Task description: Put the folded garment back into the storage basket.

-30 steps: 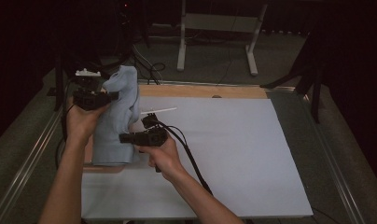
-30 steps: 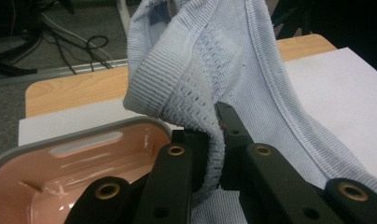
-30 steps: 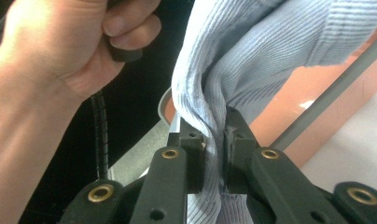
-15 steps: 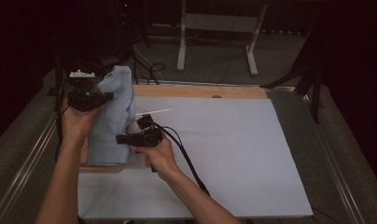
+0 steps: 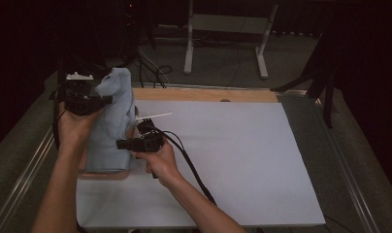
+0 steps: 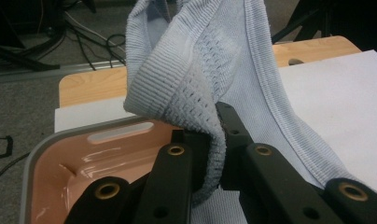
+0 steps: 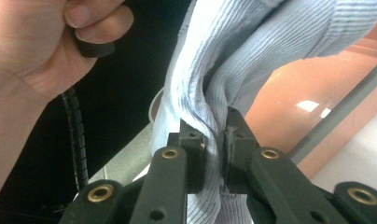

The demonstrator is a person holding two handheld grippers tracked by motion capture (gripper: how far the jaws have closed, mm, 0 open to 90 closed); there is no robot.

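1. Both pairs of jaws are clamped on one light blue knitted cloth point(image 5: 109, 124): the left gripper point(image 6: 210, 154) pinches a bunched fold near its top, and the right gripper point(image 7: 214, 149) pinches a ribbed edge lower down.
2. Beyond and to the right of both jaws, a white sheet point(image 5: 242, 160) covers most of the table, with a strip of wooden board point(image 5: 204, 94) along its far edge.
3. Rising from the left jaws and hanging down past them, the cloth drapes in a tall column; its lower part falls to the right jaws, which grip it from the side.
4. Below and left of the left jaws sits a pink tray point(image 6: 84, 163) with a grey rim; the cloth hangs over it.
5. Behind the right jaws, the same tray shows as a pink surface to their right.
6. Up and left of the right jaws, the left hand point(image 7: 37, 51) shows, wrapped round a black handle.
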